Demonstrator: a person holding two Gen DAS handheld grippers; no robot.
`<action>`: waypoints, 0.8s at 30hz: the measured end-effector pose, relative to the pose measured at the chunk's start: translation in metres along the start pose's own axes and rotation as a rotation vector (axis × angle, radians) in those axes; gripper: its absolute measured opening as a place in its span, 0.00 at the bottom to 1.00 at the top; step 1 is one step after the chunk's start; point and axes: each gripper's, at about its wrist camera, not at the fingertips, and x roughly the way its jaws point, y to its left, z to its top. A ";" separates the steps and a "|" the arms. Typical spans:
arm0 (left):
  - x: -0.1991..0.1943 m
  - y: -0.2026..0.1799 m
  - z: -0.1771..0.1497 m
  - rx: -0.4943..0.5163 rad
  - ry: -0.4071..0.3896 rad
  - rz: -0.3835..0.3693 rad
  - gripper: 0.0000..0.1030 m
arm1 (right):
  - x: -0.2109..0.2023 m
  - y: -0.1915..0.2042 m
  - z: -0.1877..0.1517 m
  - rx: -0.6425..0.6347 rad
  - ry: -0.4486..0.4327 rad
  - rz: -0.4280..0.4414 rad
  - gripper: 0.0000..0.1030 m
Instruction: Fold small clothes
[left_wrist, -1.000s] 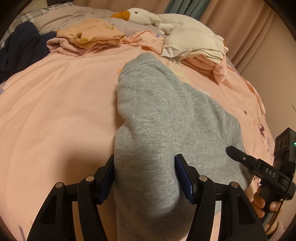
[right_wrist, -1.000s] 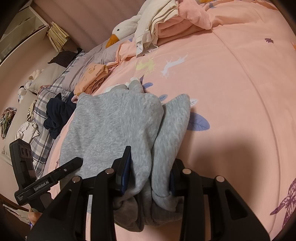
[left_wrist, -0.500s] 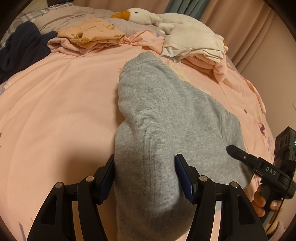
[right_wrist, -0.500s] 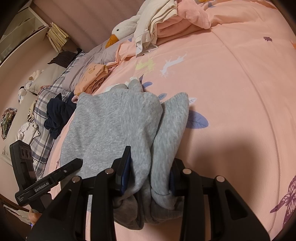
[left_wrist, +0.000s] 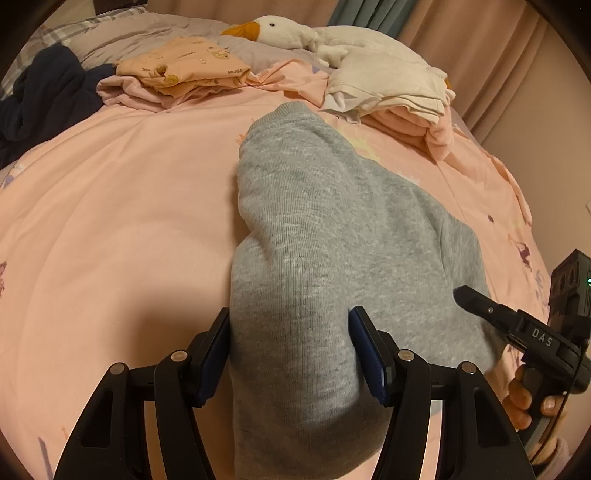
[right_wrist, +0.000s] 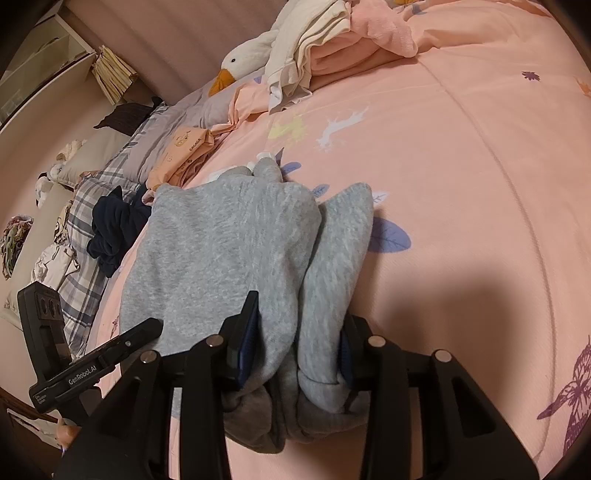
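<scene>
Stretching lengthwise ahead of both tools, the grey knitted fleece garment (left_wrist: 332, 229) is lying on the pink bedspread (left_wrist: 110, 221); left gripper (left_wrist: 291, 354) is clasping its near edge, right gripper (right_wrist: 299, 343) is easing open around bunched folds.

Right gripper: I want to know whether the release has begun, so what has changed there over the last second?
The right gripper is opening slightly, with the bunched grey garment between its pads. The left gripper straddles the garment's other end as before, and neither the garment nor the pink bedspread has shifted.
</scene>
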 end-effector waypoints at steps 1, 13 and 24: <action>0.001 -0.001 0.001 0.000 0.000 0.000 0.61 | -0.001 -0.001 -0.001 0.001 0.000 -0.001 0.38; -0.001 0.000 -0.001 0.001 0.001 0.001 0.61 | -0.002 -0.001 -0.001 0.003 0.001 -0.001 0.38; -0.001 -0.001 -0.001 0.001 0.001 0.002 0.61 | -0.004 -0.003 -0.003 0.004 0.001 0.000 0.39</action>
